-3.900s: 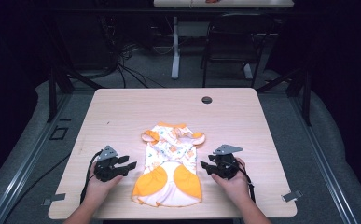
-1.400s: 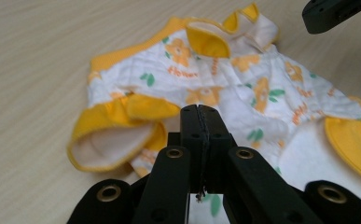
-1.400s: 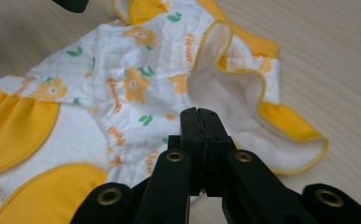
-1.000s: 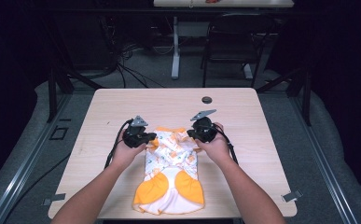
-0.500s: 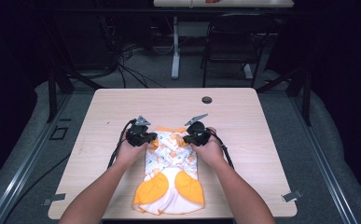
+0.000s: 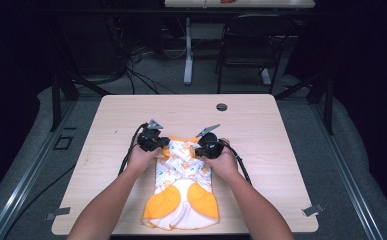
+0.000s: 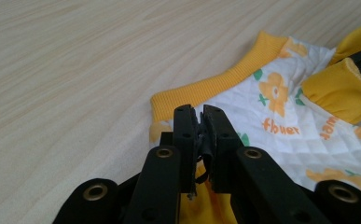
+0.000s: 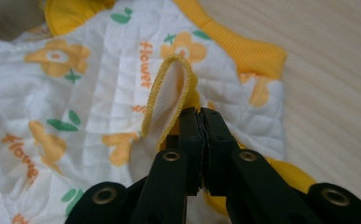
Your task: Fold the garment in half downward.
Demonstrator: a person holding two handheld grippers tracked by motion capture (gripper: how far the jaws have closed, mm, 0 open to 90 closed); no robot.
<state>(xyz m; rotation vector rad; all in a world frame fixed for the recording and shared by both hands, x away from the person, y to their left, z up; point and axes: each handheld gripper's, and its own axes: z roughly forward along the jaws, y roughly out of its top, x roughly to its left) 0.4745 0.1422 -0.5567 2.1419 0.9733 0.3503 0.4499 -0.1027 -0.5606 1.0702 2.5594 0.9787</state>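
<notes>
A small quilted garment (image 6: 183, 187), white with orange flowers, lies lengthwise on the table (image 6: 281, 150), its hem at the near edge and its top pointing away, where the left gripper (image 6: 153, 142) and right gripper (image 6: 206, 146) each pinch its fabric.

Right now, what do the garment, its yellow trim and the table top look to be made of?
Garment: soft quilted cloth, probably cotton; stitched diamond grid, matte, printed flowers and "flower" lettering.
Yellow trim: ribbed knit, by its fine parallel ridges; looks stretchy.
Table top: pale wood-grain surface, smooth with a low sheen; laminate or real wood, I cannot tell.
</notes>
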